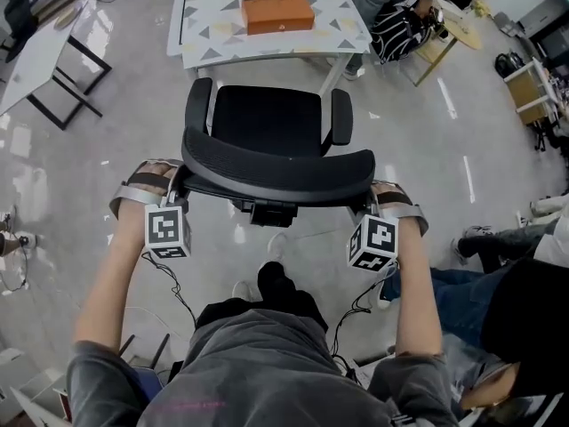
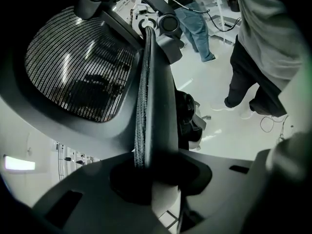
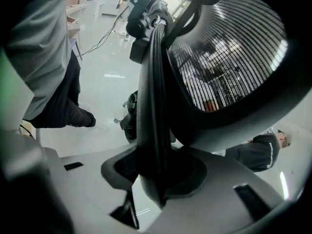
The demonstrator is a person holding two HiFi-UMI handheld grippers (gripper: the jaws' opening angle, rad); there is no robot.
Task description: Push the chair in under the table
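Observation:
A black office chair [image 1: 267,118] stands on the floor, its seat facing the white patterned table [image 1: 204,43] and just short of the table's near edge. Its mesh backrest [image 1: 276,169] is nearest me. My left gripper [image 1: 178,185] is shut on the backrest's left edge, and in the left gripper view this edge [image 2: 151,96] runs down between the jaws of the left gripper [image 2: 156,174]. My right gripper [image 1: 373,194] is shut on the right edge, which in the right gripper view [image 3: 156,106] is clamped in the right gripper [image 3: 156,172].
An orange box [image 1: 277,13] lies on the table. Another table [image 1: 36,52] stands at the far left. A person [image 1: 400,7] sits behind the table at the top right, and a seated person's legs [image 1: 498,265] are close on my right. Cables trail on the floor.

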